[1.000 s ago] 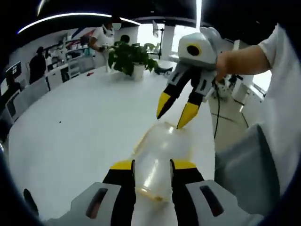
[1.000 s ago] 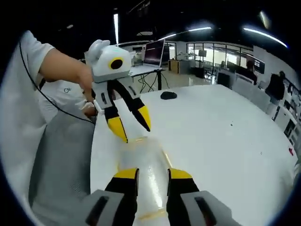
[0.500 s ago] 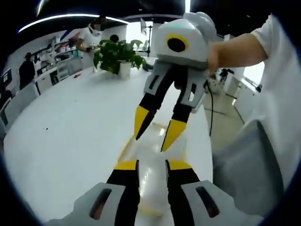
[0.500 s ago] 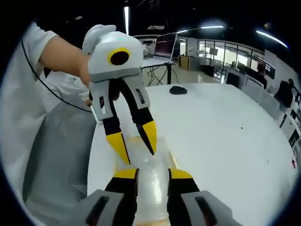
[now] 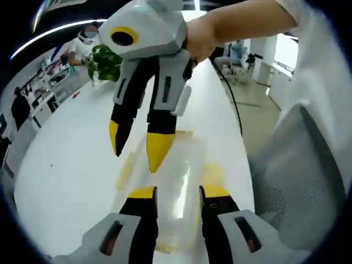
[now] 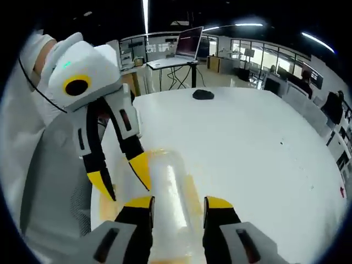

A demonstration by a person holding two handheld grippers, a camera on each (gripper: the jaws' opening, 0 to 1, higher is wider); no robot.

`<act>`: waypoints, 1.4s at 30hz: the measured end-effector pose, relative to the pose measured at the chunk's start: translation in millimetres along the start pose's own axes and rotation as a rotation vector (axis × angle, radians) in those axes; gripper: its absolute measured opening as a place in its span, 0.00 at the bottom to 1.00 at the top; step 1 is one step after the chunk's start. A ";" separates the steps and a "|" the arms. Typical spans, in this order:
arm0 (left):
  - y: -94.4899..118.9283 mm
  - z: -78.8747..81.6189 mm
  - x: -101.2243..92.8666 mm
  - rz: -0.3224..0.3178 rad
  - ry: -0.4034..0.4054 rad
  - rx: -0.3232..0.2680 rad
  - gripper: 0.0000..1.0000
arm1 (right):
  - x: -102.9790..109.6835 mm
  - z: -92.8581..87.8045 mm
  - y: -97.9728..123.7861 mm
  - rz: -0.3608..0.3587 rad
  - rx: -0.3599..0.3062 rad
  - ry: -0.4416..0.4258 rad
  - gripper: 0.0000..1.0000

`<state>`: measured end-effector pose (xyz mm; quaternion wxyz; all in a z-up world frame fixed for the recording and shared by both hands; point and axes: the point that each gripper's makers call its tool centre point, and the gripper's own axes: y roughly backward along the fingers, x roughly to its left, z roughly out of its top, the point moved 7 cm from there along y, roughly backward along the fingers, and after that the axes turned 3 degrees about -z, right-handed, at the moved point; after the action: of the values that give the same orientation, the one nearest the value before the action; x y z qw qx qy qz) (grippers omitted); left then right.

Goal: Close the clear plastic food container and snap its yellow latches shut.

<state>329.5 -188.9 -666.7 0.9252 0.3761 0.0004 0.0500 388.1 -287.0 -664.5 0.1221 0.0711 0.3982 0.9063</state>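
Container: a clear plastic box [image 5: 175,187] lies on the white table [image 5: 66,165], close to the edge where the person stands; in the right gripper view the same box [image 6: 168,187] runs away from the camera.
Latches: yellow patches show along the box sides [image 5: 215,171], [image 6: 191,190]; whether they are snapped down I cannot tell.
Left gripper: its yellow-tipped jaws [image 5: 177,193] stand parted, one on each side of the box; I cannot tell whether they press on it. In the right gripper view it comes in from the left [image 6: 122,179], tips down at the near side of the box.
Right gripper: its own jaws [image 6: 177,203] are spread wide astride the box, with bare lid between them. In the left gripper view it hangs from above [image 5: 137,146], tips apart, one over the lid and the other just off its side.
Hand: a hand [image 5: 198,41] grips the right gripper's white body.
Table: a potted plant [image 5: 104,60] stands at the far end in the left gripper view; a dark mouse-like thing [image 6: 203,94] lies well apart from the box in the right gripper view.
Beyond: a laptop [image 6: 187,47] on a desk.
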 end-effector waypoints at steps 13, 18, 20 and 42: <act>-6.7 -1.3 -7.4 0.089 -0.213 0.103 0.47 | -1.6 3.0 -8.8 0.050 0.166 0.123 0.40; -12.4 -3.3 -11.4 0.079 -0.249 0.122 0.43 | -2.4 5.9 -11.3 0.091 0.216 0.123 0.38; -10.3 2.6 -13.2 0.056 -0.263 0.082 0.40 | -2.5 7.6 -11.6 0.100 0.227 0.144 0.39; -13.9 9.7 4.2 -0.133 -0.149 0.196 0.35 | -7.2 13.6 -22.5 0.237 0.364 0.179 0.36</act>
<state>335.4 -205.1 -669.3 0.8829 0.4663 -0.0385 -0.0399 401.8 -264.7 -672.2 -0.0356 0.0574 0.5531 0.8304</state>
